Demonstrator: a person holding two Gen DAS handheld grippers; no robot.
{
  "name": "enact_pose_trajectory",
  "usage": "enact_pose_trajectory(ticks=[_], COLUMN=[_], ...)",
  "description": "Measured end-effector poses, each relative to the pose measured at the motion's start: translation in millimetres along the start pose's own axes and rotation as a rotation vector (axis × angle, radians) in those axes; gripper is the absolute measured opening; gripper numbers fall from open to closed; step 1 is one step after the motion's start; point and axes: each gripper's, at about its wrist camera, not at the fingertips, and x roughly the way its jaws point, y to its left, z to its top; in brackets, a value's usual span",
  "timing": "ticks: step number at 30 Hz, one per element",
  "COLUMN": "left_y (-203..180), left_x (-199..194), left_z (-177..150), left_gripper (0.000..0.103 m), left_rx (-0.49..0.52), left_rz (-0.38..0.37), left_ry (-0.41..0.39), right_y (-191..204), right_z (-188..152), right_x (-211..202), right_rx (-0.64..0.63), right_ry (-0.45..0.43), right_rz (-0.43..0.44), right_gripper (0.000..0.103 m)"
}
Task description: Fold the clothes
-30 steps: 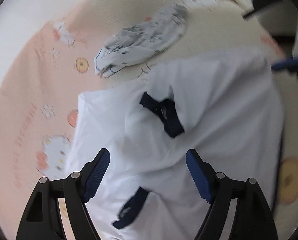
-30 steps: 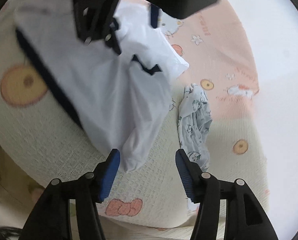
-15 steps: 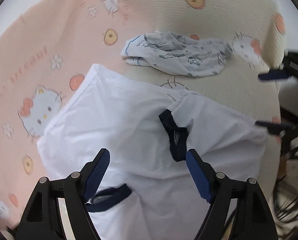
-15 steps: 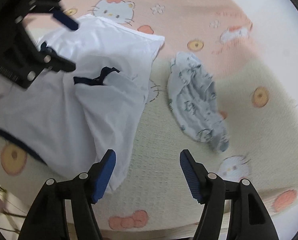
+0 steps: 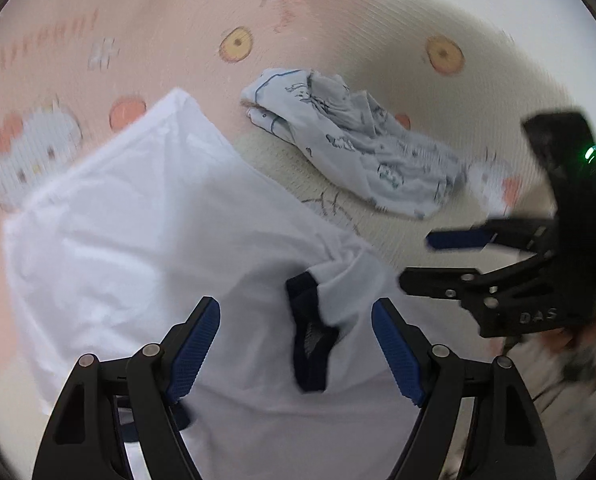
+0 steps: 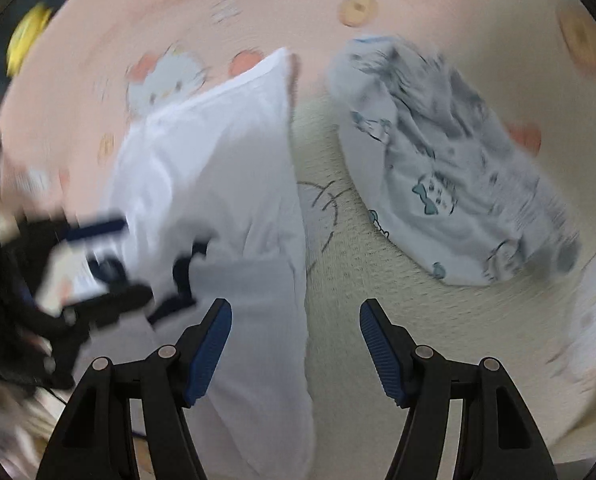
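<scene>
1. Left wrist view: the left gripper [image 5: 296, 354] hangs released over the white shirt [image 5: 146, 232] on the blanket [image 5: 378, 64].
2. The right gripper [image 6: 296, 350], released, has just been opening, gripping nothing.
3. Judged mid-fold; next, grasp a shirt edge. The patterned garment [image 6: 450, 160] waits far right.

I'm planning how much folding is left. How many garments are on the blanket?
2: a white shirt with navy trim under the left hand-held gripper, and a crumpled pale printed garment lying apart beyond it. Others may lie outside the views.
</scene>
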Motion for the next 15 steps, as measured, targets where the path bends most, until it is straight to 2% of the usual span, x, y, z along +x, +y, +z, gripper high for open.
enact_pose_trajectory(ticks=[3,6,8,10,11,15], left_y=[12.3,15.0,12.9,9.0,9.5,16.2], left_x=[9.5,14.7,17.5,22.7,25.5,36.7], left_z=[-0.5,-1.2,-1.5,-2.9,-3.8,-6.6], left_gripper=[0.077,0.072,0.057,0.051,0.051,0.051], left_rx=[-0.103,-0.133,-0.132,-0.112,-0.119,-0.184], left_rz=[-0.070,-0.099,-0.118,-0.119,-0.126,-0.168], left_ry=[0.003,0.001,0.004,0.018,0.022,0.034], right_y=[-4.4,-0.1,2.3,2.3,0.6,-7.1], right_z=[2.4,6.5,5.7,6.4,7.1,7.7], right_x=[4.9,10.4,13.7,18.5,21.8,32.4], right_rx=[0.020,-0.032,-0.057,-0.071,-0.075,-0.026], right_ry=[-0.004,-0.008,-0.012,-0.013,-0.019,0.015], right_rz=[0.001,0.006,0.023,0.028,0.038,0.092], right_gripper=[0.066,0.066,0.062,0.053,0.050,0.049])
